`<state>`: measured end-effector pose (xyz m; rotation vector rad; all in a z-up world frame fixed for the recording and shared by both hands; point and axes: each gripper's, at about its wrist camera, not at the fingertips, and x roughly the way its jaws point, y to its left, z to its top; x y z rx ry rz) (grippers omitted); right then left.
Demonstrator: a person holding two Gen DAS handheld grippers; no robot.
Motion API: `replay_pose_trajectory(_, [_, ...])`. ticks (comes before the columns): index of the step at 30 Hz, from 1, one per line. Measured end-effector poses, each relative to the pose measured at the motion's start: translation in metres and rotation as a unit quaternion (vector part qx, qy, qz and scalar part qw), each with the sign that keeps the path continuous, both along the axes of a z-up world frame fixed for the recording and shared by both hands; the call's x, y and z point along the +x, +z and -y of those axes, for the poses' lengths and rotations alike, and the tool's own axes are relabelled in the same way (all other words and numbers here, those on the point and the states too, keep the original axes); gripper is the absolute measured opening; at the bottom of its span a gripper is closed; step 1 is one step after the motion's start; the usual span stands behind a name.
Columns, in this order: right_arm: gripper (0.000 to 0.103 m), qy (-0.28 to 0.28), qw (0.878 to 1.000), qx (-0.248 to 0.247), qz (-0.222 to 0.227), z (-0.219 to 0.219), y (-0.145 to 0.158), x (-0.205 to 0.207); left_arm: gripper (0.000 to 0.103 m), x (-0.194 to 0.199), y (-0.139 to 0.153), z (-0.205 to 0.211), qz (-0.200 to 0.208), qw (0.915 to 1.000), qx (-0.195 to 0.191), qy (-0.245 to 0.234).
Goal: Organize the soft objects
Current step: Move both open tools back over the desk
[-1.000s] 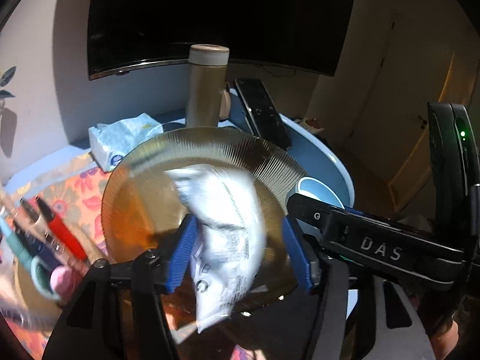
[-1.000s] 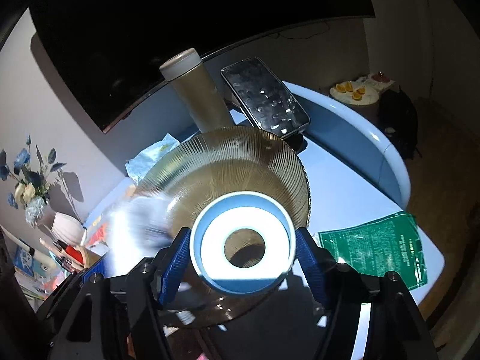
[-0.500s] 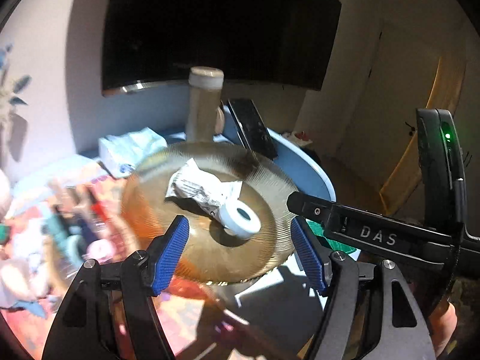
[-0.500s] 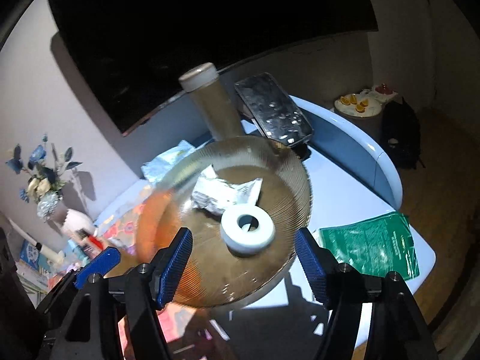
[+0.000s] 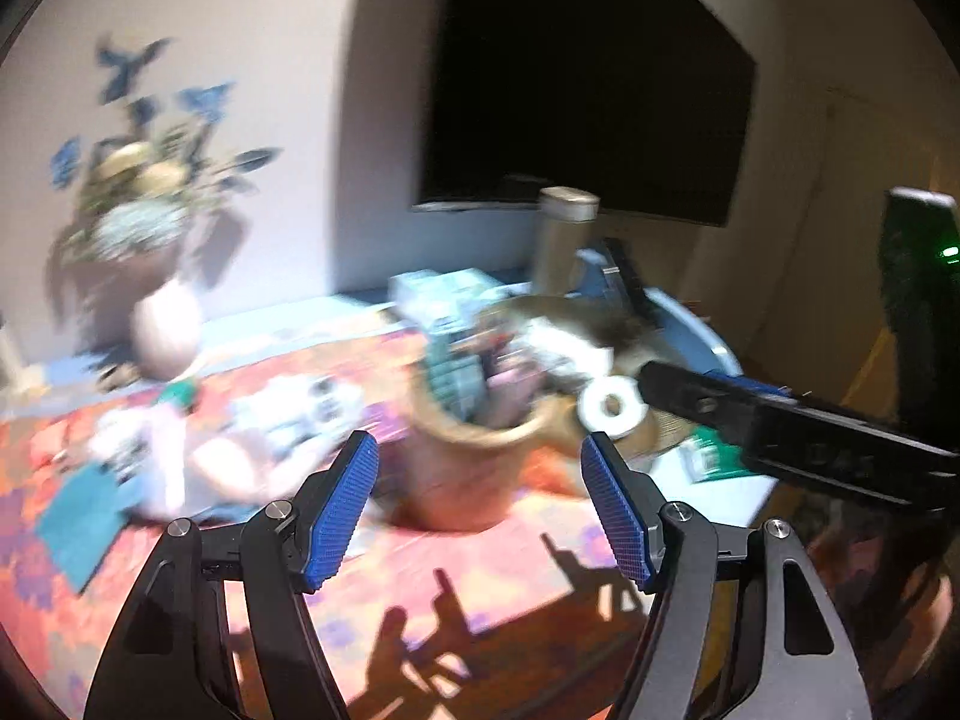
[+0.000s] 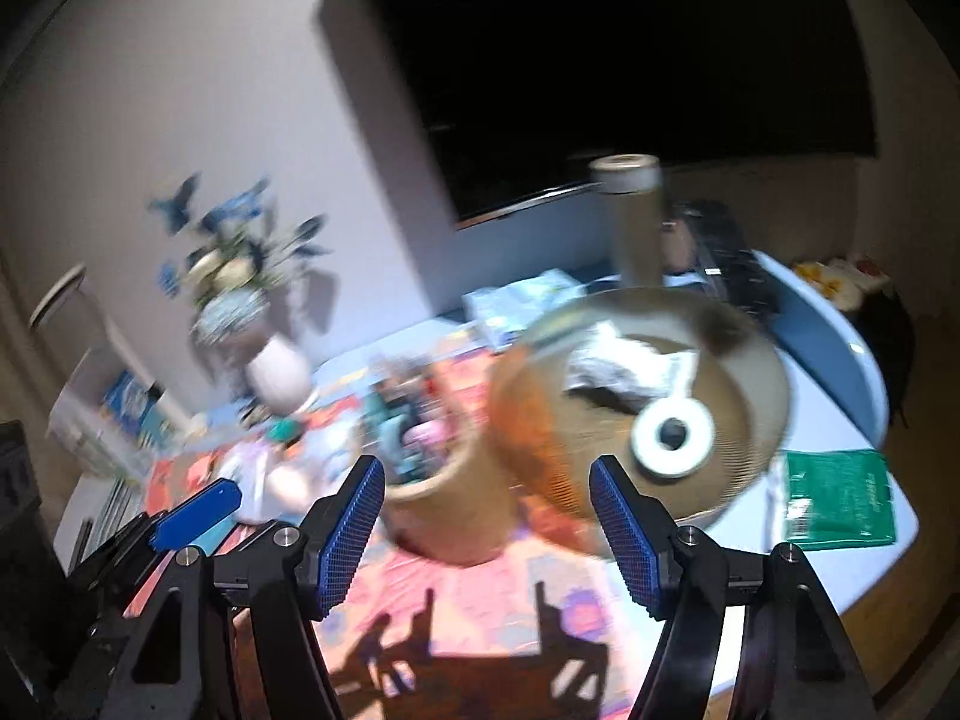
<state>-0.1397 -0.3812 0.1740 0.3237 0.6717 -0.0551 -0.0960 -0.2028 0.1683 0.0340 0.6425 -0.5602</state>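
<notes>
A white tape roll (image 6: 672, 436) and a crumpled silver-white packet (image 6: 624, 367) lie in the amber ribbed glass dish (image 6: 756, 360). The roll also shows in the left wrist view (image 5: 612, 407), with the dish (image 5: 654, 429) behind it. My left gripper (image 5: 480, 507) is open and empty, pulled back above the floral cloth. My right gripper (image 6: 487, 531) is open and empty, back from the dish. Both views are blurred by motion.
A tan cup (image 6: 447, 504) packed with pens stands left of the dish. A green packet (image 6: 837, 498) lies at the table's right edge. A tall beige flask (image 6: 636, 222), a phone (image 6: 729, 267), a tissue pack (image 6: 528, 300) and a flower vase (image 6: 279, 369) stand behind.
Both grippers have let go, the left of the packet and the right of the tape roll, leaving them in the dish. Both then pulled back and swung left.
</notes>
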Motion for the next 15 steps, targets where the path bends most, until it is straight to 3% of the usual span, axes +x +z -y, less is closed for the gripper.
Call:
replay_pose_trajectory(7, [0.069,0.09,0.995,-0.027,-0.032,-0.084,-0.02,0.027,0.07,0.027,-0.025,-0.105,-0.033,0.9934,0.021,0.108])
replay_pose_trajectory(15, [0.069,0.151,0.984,-0.033,-0.089,-0.151,-0.064,0.072,0.072,0.057,-0.021,-0.238,-0.015,0.9669,0.062,0.247])
